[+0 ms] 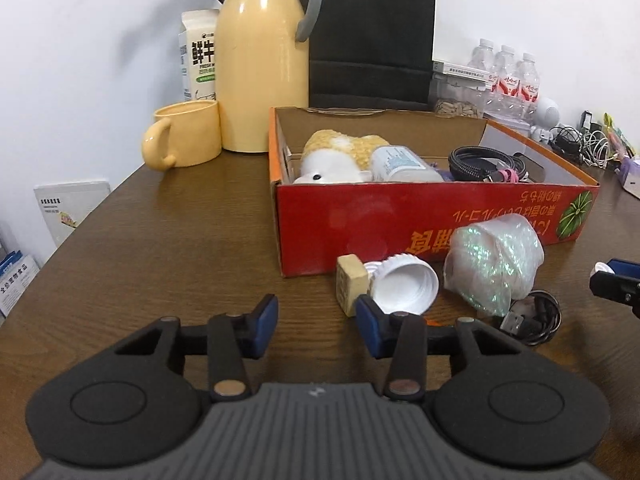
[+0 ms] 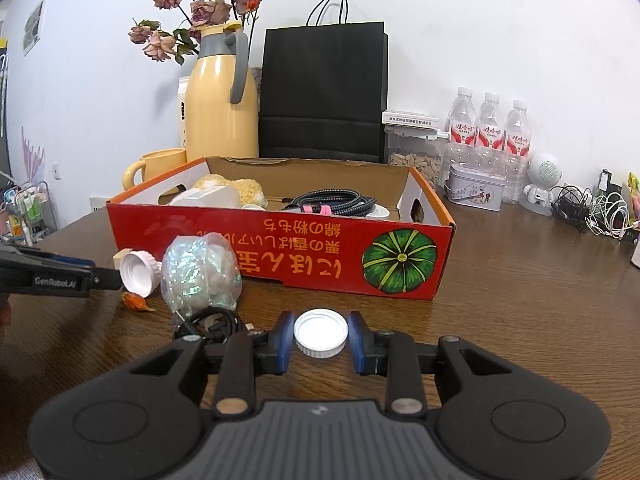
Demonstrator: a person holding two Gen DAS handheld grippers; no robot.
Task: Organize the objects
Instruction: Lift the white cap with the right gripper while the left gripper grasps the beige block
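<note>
The red cardboard box is sitting open-topped on the brown wooden table, in front of a black paper bag and a yellow thermos jug. It is holding a plush toy, a pale plastic bottle lying on its side, and a coiled braided cable.

Loose items are lying on the table just in front of the box's near wall:
- a white screw cap on its side, open end facing the left wrist camera;
- a small tan block, touching that cap;
- a crumpled iridescent plastic bag, just beside the cap;
- a coiled black USB cable, near the bag;
- a small orange dried item below the cap in the right wrist view.

The left gripper is hovering low over the table with its jaws parted and nothing between the pads. Its right-hand finger is standing just in front of the tan block and screw cap; whether it is touching them cannot be told.

The right gripper is clamping a white round lid, with both blue pads pressing its ribbed rim. The lid is lying flat side up, close over the table and apart from the box.

A yellow mug is standing beside the jug.
</note>
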